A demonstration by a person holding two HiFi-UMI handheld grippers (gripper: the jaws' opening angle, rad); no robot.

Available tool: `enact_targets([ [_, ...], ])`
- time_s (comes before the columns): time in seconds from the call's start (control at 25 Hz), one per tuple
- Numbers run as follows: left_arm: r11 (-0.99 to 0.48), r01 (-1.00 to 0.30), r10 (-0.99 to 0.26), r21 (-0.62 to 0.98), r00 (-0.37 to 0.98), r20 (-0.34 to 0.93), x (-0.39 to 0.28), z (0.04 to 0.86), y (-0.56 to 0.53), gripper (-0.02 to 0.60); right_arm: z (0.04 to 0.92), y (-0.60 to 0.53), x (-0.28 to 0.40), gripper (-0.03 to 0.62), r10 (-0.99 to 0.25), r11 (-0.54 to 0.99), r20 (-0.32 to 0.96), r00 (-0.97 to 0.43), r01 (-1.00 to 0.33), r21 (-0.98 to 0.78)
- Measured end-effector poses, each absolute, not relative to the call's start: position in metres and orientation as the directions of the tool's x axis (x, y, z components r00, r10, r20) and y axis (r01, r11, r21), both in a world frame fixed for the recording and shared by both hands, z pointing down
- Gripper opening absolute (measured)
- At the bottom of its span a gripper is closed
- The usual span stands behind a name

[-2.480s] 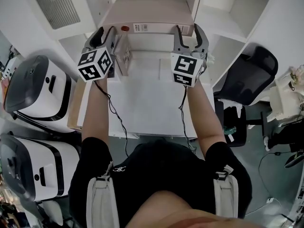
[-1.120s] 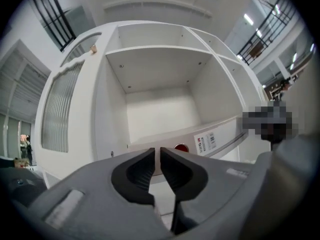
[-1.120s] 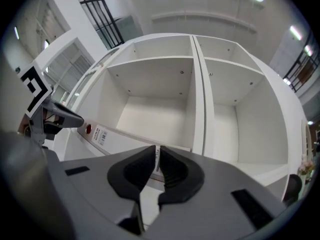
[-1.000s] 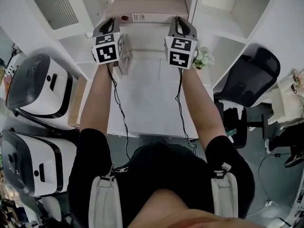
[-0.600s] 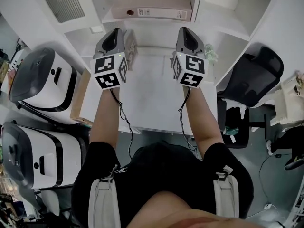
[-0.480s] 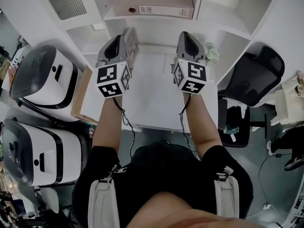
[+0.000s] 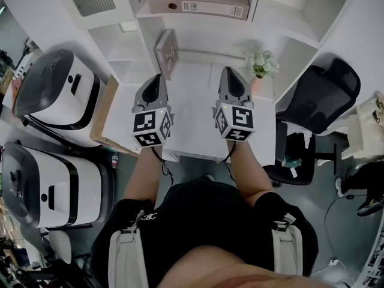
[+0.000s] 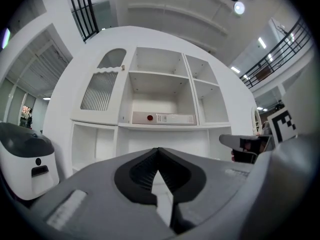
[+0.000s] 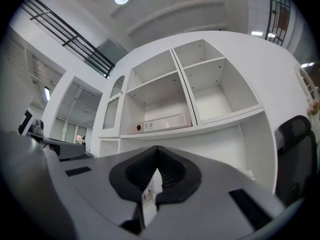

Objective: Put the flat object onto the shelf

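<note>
The white shelf (image 7: 210,38) carries a beige flat binder (image 7: 204,8) in its middle compartment. At the table's (image 7: 192,125) far edge stand a small box (image 7: 167,51), left, and a potted plant (image 7: 262,63), right.

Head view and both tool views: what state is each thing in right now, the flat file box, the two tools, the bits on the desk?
Flat file box: lying flat on the shelf, clear of both tools.
Left tool: shut, empty, over the desk.
Right tool: shut, empty, over the desk.
Small frame: standing on the desk, untouched.
Potted plant: upright by the desk's back right corner.
</note>
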State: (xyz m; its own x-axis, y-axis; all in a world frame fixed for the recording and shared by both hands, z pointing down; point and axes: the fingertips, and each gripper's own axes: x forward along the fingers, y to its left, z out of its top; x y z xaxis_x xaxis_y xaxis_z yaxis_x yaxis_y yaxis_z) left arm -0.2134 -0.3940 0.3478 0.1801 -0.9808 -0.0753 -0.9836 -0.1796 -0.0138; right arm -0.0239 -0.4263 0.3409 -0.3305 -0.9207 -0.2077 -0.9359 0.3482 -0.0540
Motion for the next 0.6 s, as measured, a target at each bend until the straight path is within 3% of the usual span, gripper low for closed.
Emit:
enact_targets([
  [0.6,-0.221,-0.975,-0.972,-0.037,0.223,-0.078,-0.2,0.342,-0.383,0.018,0.34,-0.415,-0.013,-0.002,-0.913,0.369,-0.216,-0.346,-0.926,-0.076],
])
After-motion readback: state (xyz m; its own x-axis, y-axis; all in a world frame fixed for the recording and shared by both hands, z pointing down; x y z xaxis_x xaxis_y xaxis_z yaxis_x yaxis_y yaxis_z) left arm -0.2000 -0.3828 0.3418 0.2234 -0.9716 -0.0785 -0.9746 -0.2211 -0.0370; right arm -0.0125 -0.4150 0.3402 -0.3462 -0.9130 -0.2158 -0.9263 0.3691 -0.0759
